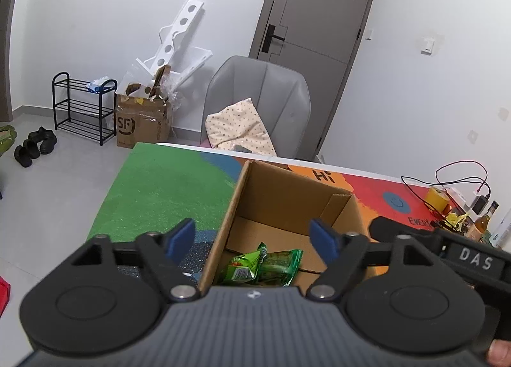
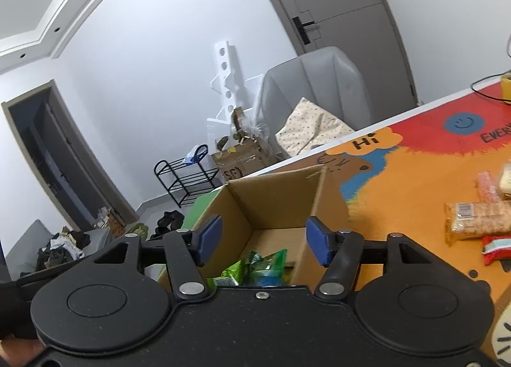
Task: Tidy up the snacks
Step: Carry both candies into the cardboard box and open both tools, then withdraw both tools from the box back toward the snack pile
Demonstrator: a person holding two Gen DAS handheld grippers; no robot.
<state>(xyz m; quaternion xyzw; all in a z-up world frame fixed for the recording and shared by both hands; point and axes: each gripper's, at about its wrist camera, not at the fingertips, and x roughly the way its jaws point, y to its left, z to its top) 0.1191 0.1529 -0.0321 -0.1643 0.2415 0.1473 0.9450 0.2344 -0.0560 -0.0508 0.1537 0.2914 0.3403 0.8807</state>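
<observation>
Left gripper [image 1: 252,237]: blue pads apart, empty, positioned above the open cardboard box [image 1: 287,204]. Right gripper [image 2: 263,240]: pads likewise apart, empty, over the same box [image 2: 271,201]. Green snack packets [image 1: 265,266] lie on the box floor — print too small to read. The box stands on a colourful table mat [image 2: 399,181] printed "Hi" and "EVER…". More wrapped snacks [image 2: 479,218] lie on the mat right of the box. Floor carton [image 1: 140,126] — marked "SF"
</observation>
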